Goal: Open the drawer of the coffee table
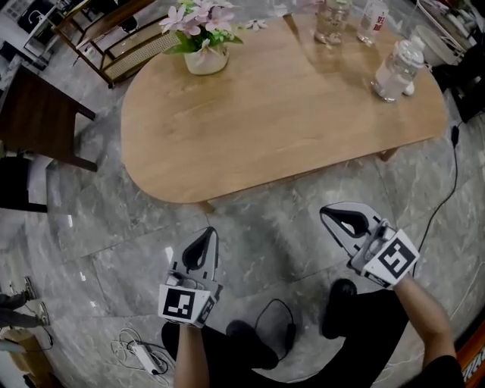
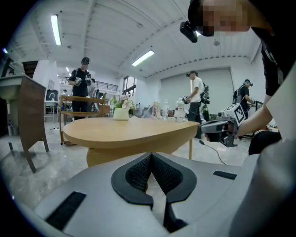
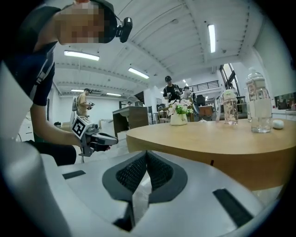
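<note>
The wooden coffee table (image 1: 280, 121) has a rounded top and stands on the grey stone floor ahead of me. Under its top, the left gripper view shows a curved wooden panel (image 2: 104, 155); I cannot make out a drawer front or handle. My left gripper (image 1: 208, 232) hangs low in front of the table's near edge, jaws shut with nothing between them (image 2: 151, 155). My right gripper (image 1: 328, 213) is beside it to the right, also shut and empty (image 3: 147, 153). Both stop short of the table and touch nothing.
On the table stand a white flower pot (image 1: 205, 58), a plastic bottle (image 1: 397, 70) and glass bottles (image 1: 332, 23). A dark chair (image 1: 38, 114) and a rack (image 1: 114, 38) stand at the left. A cable (image 1: 449, 189) and a power strip (image 1: 144, 355) lie on the floor. People stand in the background.
</note>
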The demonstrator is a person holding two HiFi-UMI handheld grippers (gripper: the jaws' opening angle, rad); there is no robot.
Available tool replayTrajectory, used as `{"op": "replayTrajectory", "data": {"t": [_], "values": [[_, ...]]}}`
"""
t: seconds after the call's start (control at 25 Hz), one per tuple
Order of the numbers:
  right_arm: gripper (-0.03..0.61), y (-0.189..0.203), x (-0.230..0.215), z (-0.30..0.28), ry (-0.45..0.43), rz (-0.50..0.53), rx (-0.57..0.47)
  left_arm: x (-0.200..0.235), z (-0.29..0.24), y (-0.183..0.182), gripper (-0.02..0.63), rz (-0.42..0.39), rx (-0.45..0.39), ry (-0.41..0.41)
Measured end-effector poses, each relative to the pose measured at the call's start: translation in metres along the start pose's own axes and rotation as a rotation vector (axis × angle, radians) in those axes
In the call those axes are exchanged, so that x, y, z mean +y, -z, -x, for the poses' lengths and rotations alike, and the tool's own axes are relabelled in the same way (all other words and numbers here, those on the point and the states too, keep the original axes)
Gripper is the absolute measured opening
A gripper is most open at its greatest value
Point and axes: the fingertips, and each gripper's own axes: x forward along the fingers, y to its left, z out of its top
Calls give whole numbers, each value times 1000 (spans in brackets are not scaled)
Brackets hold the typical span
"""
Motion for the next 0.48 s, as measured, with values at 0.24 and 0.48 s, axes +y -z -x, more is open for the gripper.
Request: {"op": "replayTrajectory", "data": {"t": [0.24, 0.48], "values": [[12, 36, -20, -17, 19, -66, -11, 20, -22, 32, 12, -58, -21, 10], [12, 68, -42, -41, 64, -76, 5, 31, -37, 30, 12, -109, -44, 5]]}}
